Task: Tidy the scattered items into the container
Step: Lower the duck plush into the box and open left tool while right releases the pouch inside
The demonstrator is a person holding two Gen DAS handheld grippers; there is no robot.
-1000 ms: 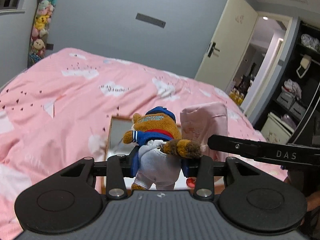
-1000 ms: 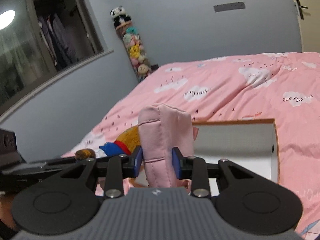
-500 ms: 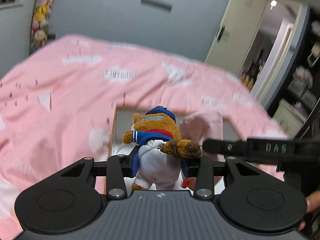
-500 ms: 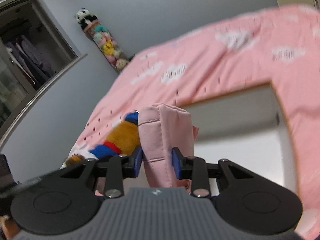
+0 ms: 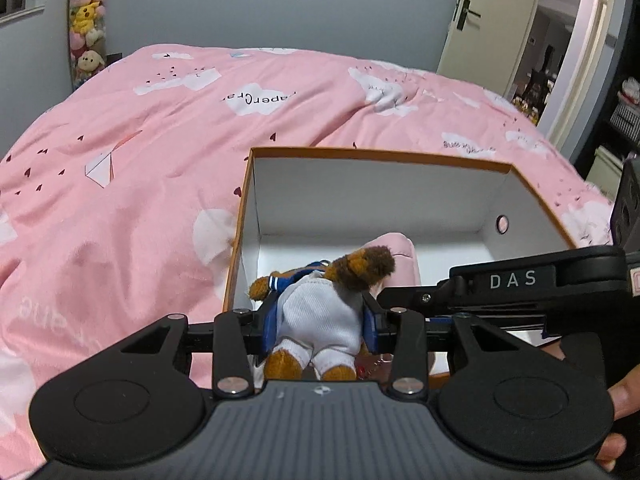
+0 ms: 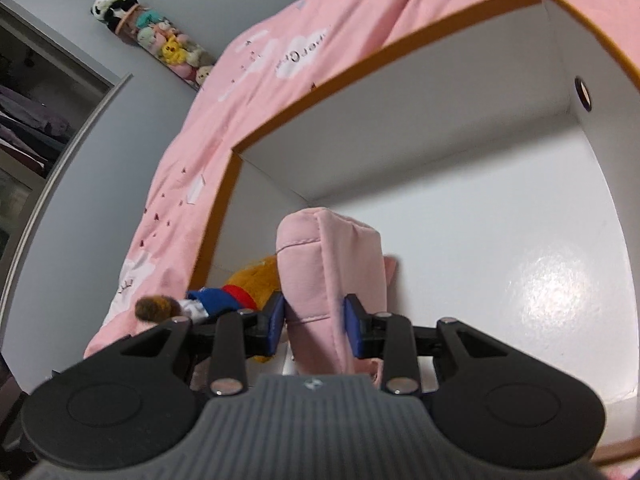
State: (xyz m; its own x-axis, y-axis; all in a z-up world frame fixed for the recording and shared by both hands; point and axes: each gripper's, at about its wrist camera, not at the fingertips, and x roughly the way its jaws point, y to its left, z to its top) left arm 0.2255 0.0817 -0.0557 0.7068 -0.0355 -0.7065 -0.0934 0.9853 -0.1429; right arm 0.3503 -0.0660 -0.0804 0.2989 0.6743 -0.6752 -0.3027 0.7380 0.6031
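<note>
Your left gripper is clamping its blue pads on the white-trousered body of the brown plush bear in a blue jacket, and your right gripper is pinching the soft pink fabric pouch, so both are hanging head-first over the open white cardboard box with an orange rim for a clean drop. Against the earlier frames, you are now tilting both grippers lower, and the box, then half-hidden behind the toys, is filling the centre of each view on the pink cloud-print duvet.

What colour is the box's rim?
Orange, around white inner walls; the box rim shows best in the left wrist view.
</note>
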